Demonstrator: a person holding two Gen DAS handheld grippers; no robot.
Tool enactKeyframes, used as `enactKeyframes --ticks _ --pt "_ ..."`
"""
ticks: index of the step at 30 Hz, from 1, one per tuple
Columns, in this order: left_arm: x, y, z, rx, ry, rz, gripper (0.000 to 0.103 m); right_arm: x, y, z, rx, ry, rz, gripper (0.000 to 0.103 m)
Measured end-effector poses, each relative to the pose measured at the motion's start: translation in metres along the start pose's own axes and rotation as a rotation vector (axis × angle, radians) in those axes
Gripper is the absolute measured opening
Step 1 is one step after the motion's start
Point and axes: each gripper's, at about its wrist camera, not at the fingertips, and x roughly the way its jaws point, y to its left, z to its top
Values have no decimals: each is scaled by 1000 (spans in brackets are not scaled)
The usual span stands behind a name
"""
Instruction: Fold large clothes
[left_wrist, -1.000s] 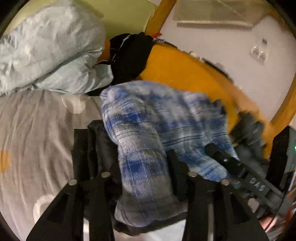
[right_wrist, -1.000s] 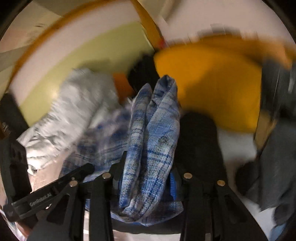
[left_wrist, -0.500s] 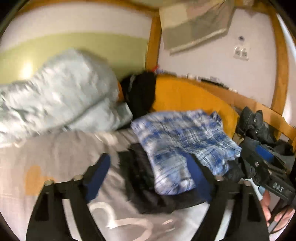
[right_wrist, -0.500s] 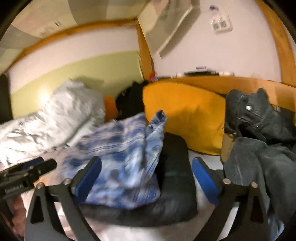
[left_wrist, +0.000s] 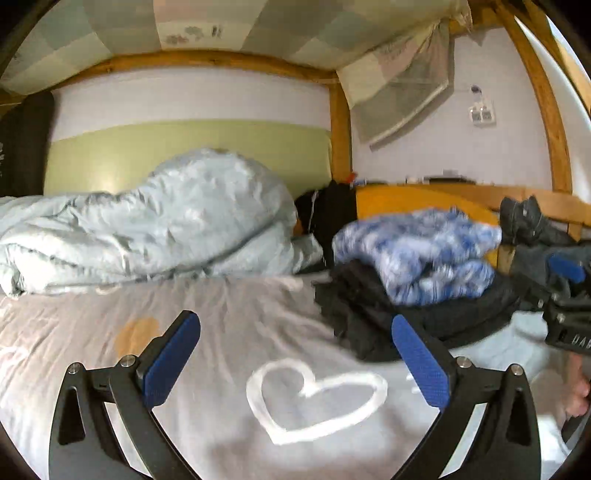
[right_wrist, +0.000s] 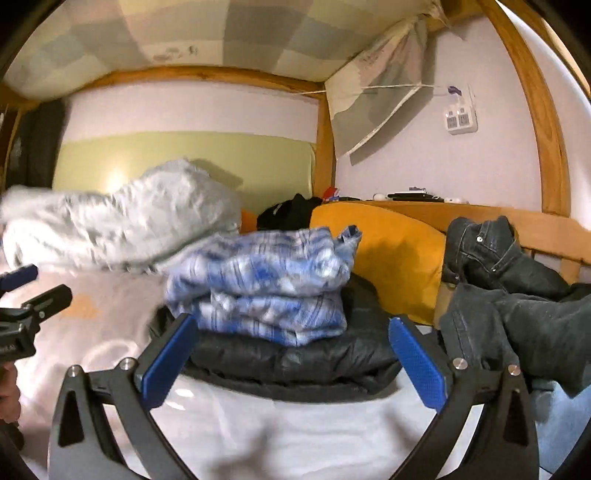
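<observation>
A folded blue plaid shirt lies on top of a folded black puffer jacket on the bed; both also show in the left wrist view, shirt on jacket, at the right. My right gripper is open and empty, a little in front of the stack. My left gripper is open and empty over the grey sheet, left of the stack. The right gripper's body shows at the left wrist view's right edge.
A crumpled pale blue duvet lies at the back left. An orange pillow and dark jeans sit at the right by the wooden bed frame. A black garment lies behind the pillow.
Both grippers have let go of the plaid shirt, opened wide and drawn back from it. The shirt now rests folded on the black jacket.
</observation>
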Motion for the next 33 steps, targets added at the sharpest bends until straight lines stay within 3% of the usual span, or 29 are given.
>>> enactKeyframes --ticks 7,20,33 --pt "-12 -3 0 16 -60 -9 103 9 -3 -2 6 48 -3 103" --pt "-12 -5 0 28 -58 15 103 14 -5 -5 24 97 10 103" --pt "-12 -5 -1 32 -55 20 103 9 2 -5 -7 82 17 103"
